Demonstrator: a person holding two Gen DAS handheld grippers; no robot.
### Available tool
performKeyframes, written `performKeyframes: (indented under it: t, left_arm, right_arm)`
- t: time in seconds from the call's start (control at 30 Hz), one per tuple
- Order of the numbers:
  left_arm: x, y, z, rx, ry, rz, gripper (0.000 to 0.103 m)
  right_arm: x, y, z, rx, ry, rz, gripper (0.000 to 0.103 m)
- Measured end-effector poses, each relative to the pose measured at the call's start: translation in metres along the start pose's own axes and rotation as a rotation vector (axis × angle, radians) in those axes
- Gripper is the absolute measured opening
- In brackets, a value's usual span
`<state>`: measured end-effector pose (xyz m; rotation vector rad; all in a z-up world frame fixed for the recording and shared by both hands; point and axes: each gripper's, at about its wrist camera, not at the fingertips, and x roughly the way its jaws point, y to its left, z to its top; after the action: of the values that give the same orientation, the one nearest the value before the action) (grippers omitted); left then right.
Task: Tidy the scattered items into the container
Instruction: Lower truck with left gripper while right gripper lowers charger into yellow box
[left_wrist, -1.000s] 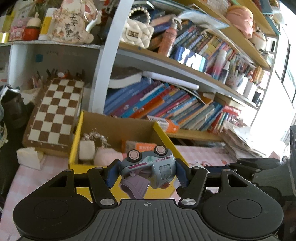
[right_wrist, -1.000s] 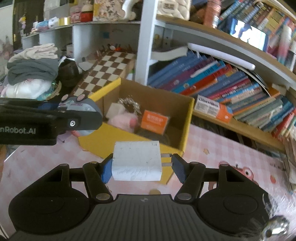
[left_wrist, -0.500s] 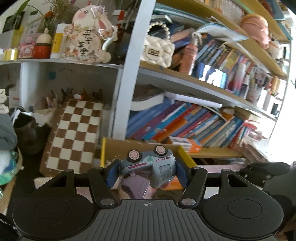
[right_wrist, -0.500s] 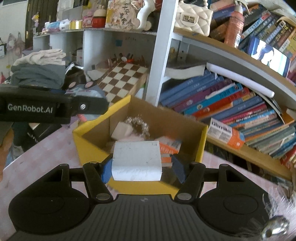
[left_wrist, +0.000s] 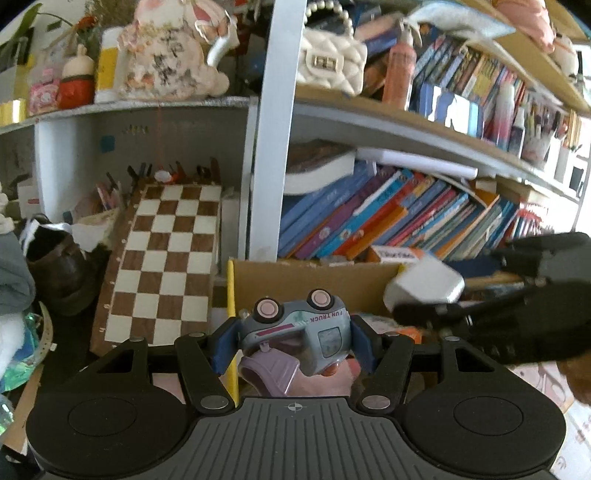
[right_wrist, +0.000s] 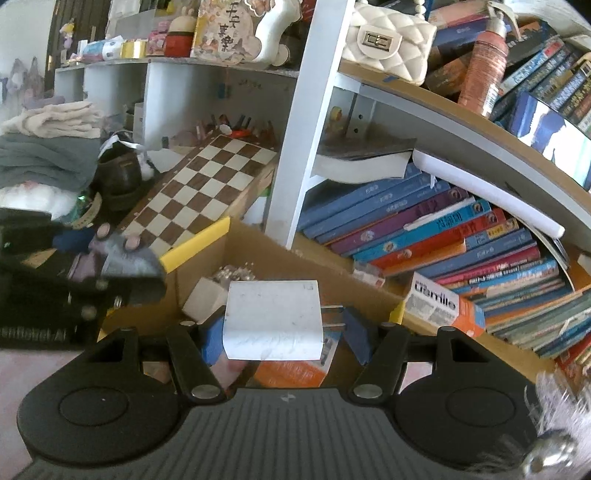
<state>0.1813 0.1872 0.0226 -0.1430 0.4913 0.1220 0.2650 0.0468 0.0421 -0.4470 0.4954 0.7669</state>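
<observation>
Both loads are up over the yellow-rimmed cardboard box (right_wrist: 199, 243) right now. Left gripper (left_wrist: 293, 341) has its jaws clamped on a toy truck (left_wrist: 295, 328); right gripper (right_wrist: 284, 332) pinches a white charger (right_wrist: 273, 319) by body and prongs. Looks like the drop-off step: next, lower and open over a free spot inside. Pink checked table, crammed bookshelf (right_wrist: 443, 236) and chessboard (left_wrist: 166, 258) behind.
</observation>
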Motion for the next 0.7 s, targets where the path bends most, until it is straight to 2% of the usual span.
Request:
performKeyframes:
  t: [0.33,0.5,0.7]
  left_arm:
    - [0.025,0.001,-0.011,0.081,0.072,0.0,0.062]
    - [0.024,-0.006,-0.017,0.162,0.078,0.011,0.062]
    - [0.031,-0.011,-0.023,0.196,0.108,-0.002,0.063]
  right_arm:
    - [0.046,-0.001,0.013,-0.017,0.022,0.023,0.063]
    - [0.071,0.006,0.015,-0.036,0.052,0.047,0.063]
    - [0.089,0.012,0.018,-0.057,0.072,0.075,0.063]
